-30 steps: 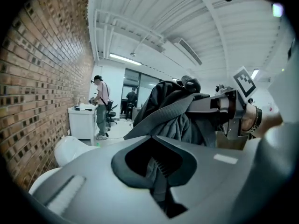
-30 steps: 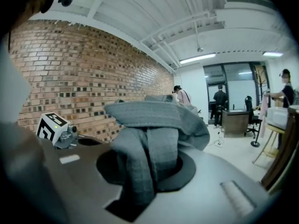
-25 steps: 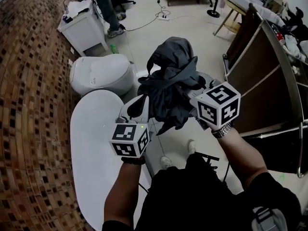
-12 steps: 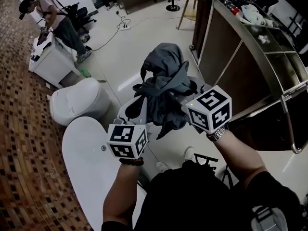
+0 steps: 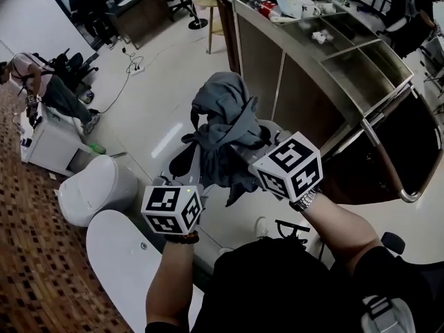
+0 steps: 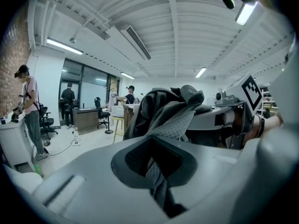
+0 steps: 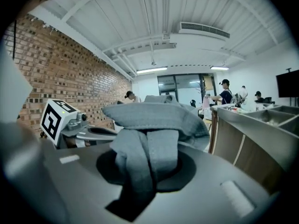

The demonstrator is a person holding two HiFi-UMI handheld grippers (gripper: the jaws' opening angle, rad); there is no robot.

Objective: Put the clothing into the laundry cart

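Note:
A bunched grey garment [image 5: 223, 129] hangs in the air between my two grippers. My left gripper [image 5: 189, 166] is shut on its lower left folds, and in the left gripper view the cloth [image 6: 174, 120] runs down into the shut jaws [image 6: 158, 178]. My right gripper [image 5: 255, 144] is shut on the right side of it; in the right gripper view a thick grey fold [image 7: 145, 160] is pinched between the jaws [image 7: 136, 183]. The steel-framed laundry cart [image 5: 326, 50] stands ahead and to the right, its open compartments beyond the garment. The cart [image 7: 261, 120] also shows at the right of the right gripper view.
A white oval table [image 5: 121, 262] and a white rounded bin [image 5: 97, 189] lie to my left. A person [image 5: 41, 92] bends over a white cabinet at far left. Pale clothing [image 5: 295, 4] lies in the cart's far end. A cable [image 5: 132, 64] crosses the floor.
The view has swung right, so the cart now fills the upper right and lies closer to the garment. Both grippers keep their hold on the garment.

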